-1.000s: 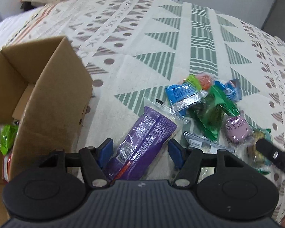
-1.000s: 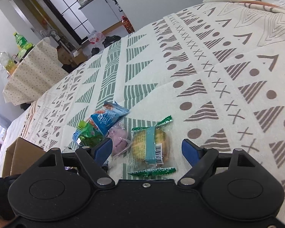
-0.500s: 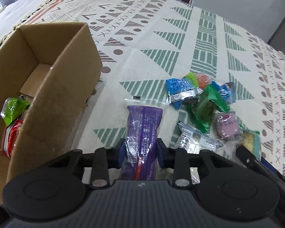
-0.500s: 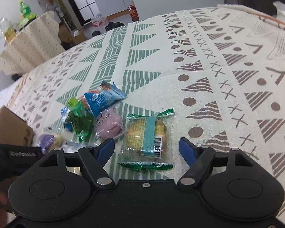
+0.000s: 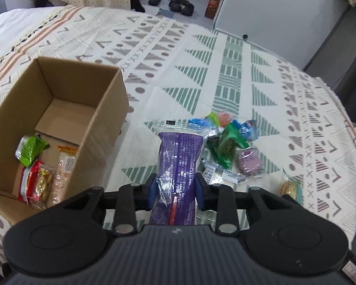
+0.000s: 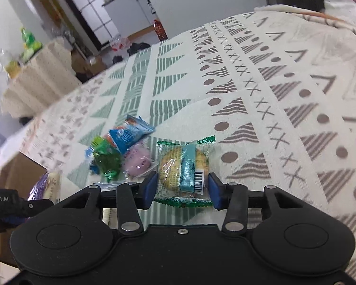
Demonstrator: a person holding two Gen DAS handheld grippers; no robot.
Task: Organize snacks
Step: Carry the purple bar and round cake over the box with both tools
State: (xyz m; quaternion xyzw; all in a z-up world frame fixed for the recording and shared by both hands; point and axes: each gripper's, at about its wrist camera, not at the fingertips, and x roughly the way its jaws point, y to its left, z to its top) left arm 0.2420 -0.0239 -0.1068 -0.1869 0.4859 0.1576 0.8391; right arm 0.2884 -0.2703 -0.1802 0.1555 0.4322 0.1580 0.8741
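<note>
My left gripper (image 5: 176, 193) is shut on a long purple snack packet (image 5: 178, 163) and holds it lifted above the patterned cloth, just right of the open cardboard box (image 5: 102, 128). The box holds several snacks, among them a green packet (image 5: 32, 149). My right gripper (image 6: 182, 190) has its blue pads against both sides of a clear-wrapped yellow cake with a teal band (image 6: 184, 168), which lies on the cloth. The left gripper's side shows in the right wrist view (image 6: 14, 201).
A pile of loose snacks lies right of the box: a blue packet (image 6: 128, 134), a green packet (image 6: 105, 162), a pink wrapped cake (image 6: 137, 161) and a white packet (image 5: 219, 174). The bed's edge (image 5: 339, 99) is to the right, with floor and shoes beyond.
My left gripper has shut on the purple packet and lifted it, pulling back from the cloth. My right gripper has narrowed from wide open onto the yellow cake.
</note>
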